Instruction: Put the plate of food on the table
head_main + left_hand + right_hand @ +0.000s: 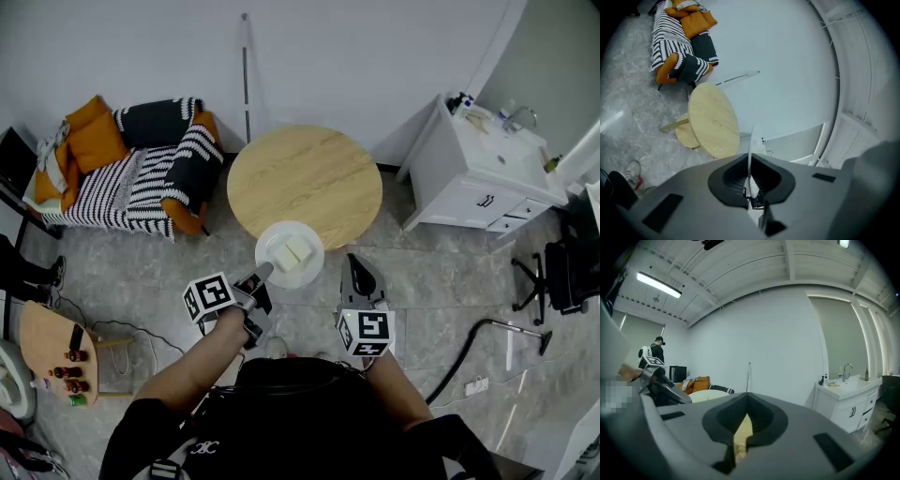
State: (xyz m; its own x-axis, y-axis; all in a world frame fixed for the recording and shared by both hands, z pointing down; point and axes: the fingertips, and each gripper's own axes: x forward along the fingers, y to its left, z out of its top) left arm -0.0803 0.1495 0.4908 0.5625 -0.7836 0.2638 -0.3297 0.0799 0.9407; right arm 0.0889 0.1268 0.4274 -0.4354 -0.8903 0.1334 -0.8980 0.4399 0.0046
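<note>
A white plate (291, 255) carrying two pale blocks of food (290, 251) hangs over the near edge of the round wooden table (305, 178). My left gripper (263, 273) is shut on the plate's near-left rim. In the left gripper view the plate (750, 154) shows edge-on as a thin white line pinched between the jaws, with the table (713, 119) beyond it. My right gripper (358, 266) hovers to the right of the plate, apart from it, shut with nothing in it. In the right gripper view only a narrow slit shows between its jaws.
A striped sofa with orange cushions (141, 164) stands left of the table, and a white sink cabinet (483, 178) to its right. A thin pole (247, 75) leans on the far wall. A low side table with bottles (52, 347) is near left, an office chair (558, 272) far right.
</note>
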